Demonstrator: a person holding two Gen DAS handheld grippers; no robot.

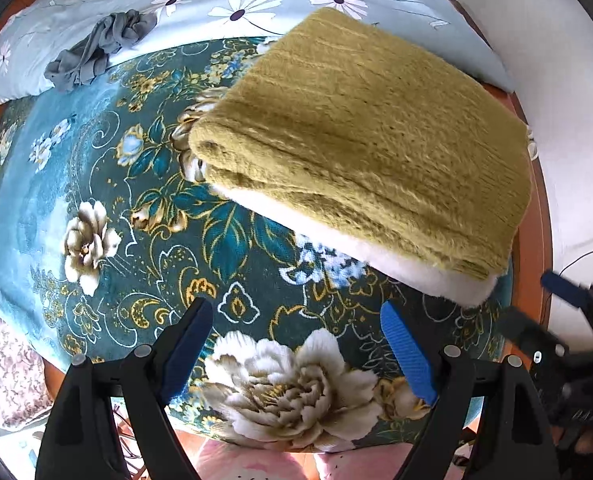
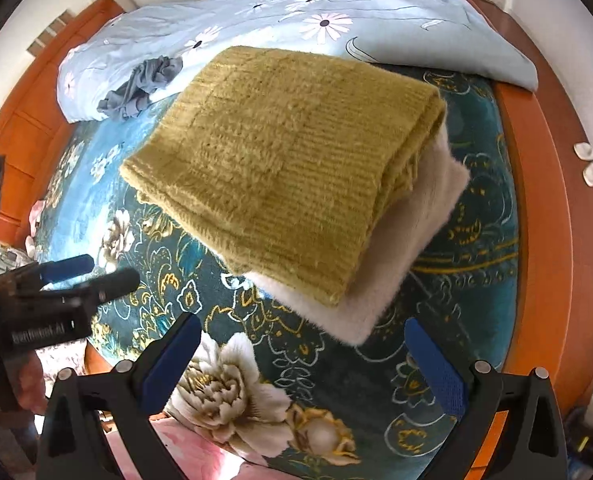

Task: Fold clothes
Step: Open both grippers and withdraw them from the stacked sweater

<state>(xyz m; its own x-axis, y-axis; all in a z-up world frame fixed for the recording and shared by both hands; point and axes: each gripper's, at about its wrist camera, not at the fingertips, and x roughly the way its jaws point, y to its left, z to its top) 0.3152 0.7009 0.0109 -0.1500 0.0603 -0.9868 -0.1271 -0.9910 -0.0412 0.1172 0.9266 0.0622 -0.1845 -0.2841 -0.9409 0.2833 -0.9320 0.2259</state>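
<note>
1. A folded olive-green fuzzy garment (image 1: 360, 140) with a white fleecy lining lies on a teal floral bedspread (image 1: 96, 184), ahead of both grippers and touched by neither

2. The left gripper (image 1: 296, 344) has its jaws spread wide, holding nothing; the garment lies ahead and to its right

3. The right gripper (image 2: 304, 360), also spread and empty, faces the garment almost straight ahead, so it seems better placed

4. A crumpled grey garment (image 1: 100, 50), probably next, lies far-left on a daisy quilt (image 1: 256, 0), nearer the left gripper
</note>
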